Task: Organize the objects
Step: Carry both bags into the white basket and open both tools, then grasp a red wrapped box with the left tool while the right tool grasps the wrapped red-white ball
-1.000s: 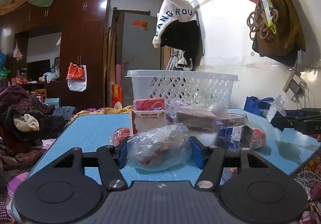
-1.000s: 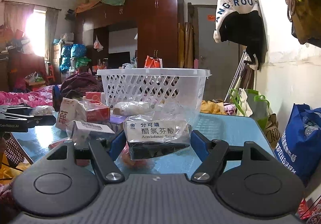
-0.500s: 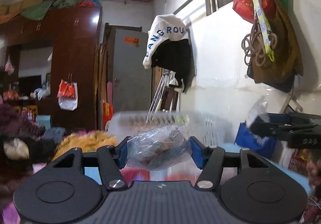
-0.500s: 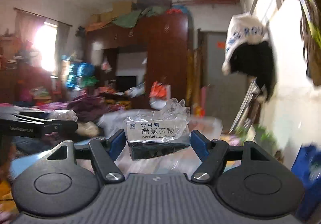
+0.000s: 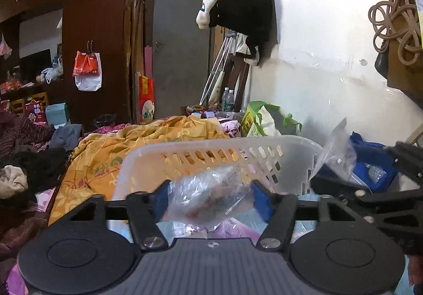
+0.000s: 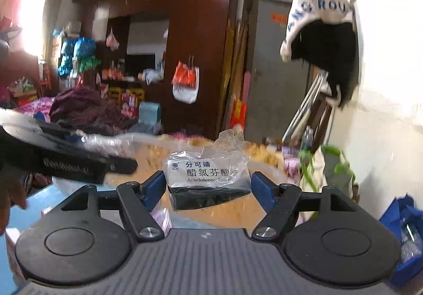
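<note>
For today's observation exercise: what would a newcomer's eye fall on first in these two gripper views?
In the right view, a labelled medicine packet hangs between the right gripper's just-opened jaws. In the left view, a clear crumpled bag sits between the left gripper's just-opened jaws, over a white basket.

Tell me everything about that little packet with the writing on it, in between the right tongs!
The medicine packet is a crinkly clear plastic bag with a white label printed in blue Chinese characters and the word "Aceclofenac". Its bottom part looks dark, and the loose bag top sticks up, wrinkled. It sits tilted between the blue pads of the right tongs, which have just been opening; there is a clear gap at the right pad, so it seems to be let go. The white basket lies right beyond it.
</note>
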